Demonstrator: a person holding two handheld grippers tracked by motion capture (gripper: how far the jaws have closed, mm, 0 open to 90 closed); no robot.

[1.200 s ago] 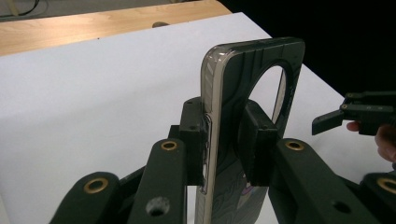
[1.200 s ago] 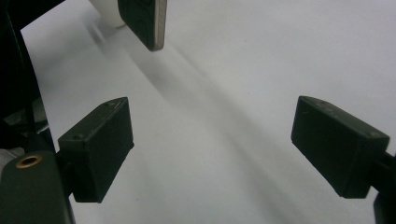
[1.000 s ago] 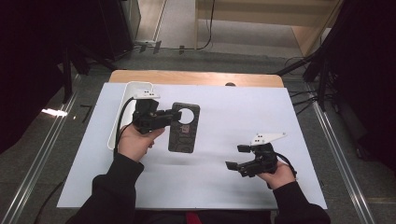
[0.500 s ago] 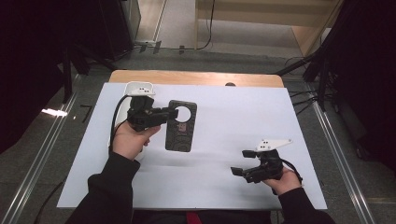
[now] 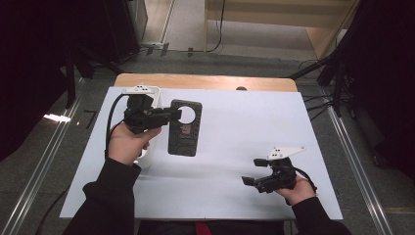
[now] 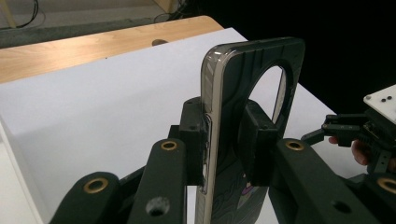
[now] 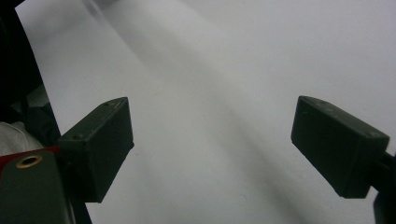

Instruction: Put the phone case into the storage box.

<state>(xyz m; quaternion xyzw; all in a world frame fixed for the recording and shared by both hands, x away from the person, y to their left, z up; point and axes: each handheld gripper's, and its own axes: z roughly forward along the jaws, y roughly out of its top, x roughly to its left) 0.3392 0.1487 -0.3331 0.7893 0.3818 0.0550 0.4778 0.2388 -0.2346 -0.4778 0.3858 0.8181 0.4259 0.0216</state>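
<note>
At left, the left gripper (image 5: 169, 113) clamps a dark phone case (image 6: 252, 116) by its edge (upright, freeing its faces); near right, the right gripper (image 5: 254, 178) waits, jaws released.

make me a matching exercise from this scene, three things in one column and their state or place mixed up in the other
1. left tool
2. right tool
3. dark rectangular phone case with a round hole
4. white rectangular sheet

a. covers the wooden table
b. clamped by one long edge
c. open, nothing between its pads
d. shut on something

Pairs: 1-d, 2-c, 3-b, 4-a
</note>
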